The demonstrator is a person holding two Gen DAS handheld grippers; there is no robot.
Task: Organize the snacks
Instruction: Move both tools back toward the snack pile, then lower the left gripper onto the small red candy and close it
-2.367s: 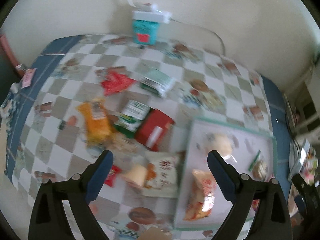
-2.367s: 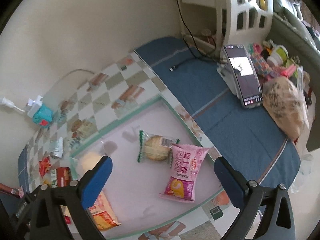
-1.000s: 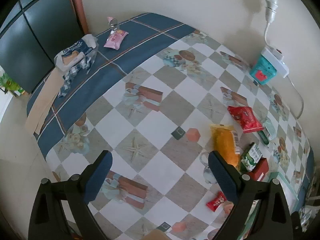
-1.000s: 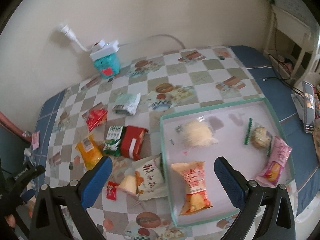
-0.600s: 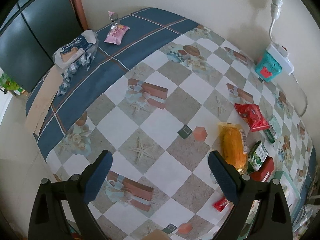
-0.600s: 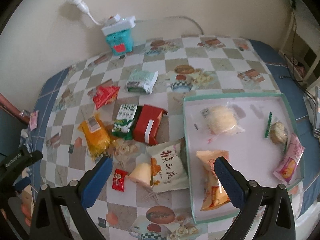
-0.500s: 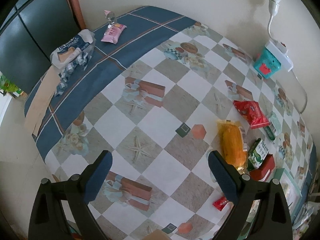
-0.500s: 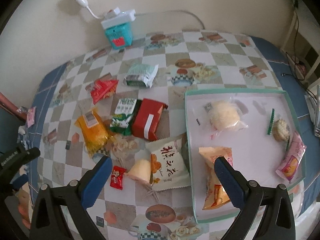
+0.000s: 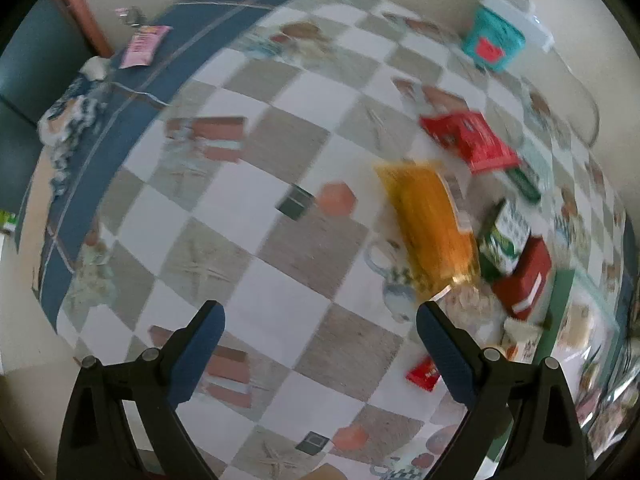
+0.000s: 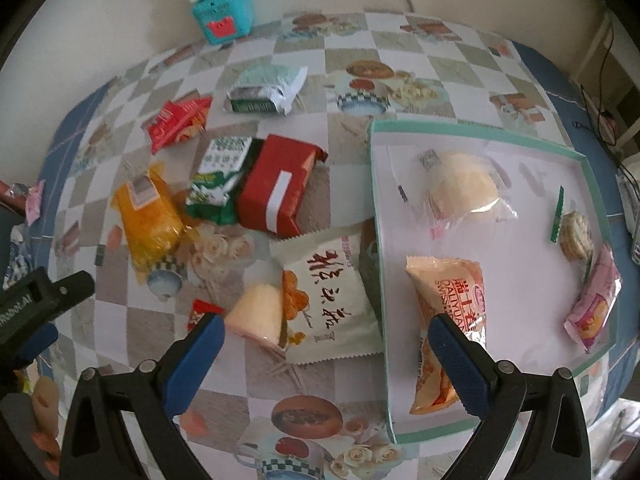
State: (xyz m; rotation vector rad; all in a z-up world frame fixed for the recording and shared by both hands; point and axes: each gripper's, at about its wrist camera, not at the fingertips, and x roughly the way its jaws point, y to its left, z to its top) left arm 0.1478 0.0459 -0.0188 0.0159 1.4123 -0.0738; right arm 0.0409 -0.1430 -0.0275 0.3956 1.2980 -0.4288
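Now the right gripper hangs spread wide over the white pastry bag beside the tray; left gripper also spread, apparently empty in blur.

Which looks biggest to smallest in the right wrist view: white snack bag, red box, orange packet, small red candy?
1. White snack bag, though it lies nearest the camera.
2-3. Red box and orange packet look alike; I won't rank them.
4. Small red candy, clearly smallest.

A table under a checkered, blue-bordered cloth stands against a cream wall in soft daylight.
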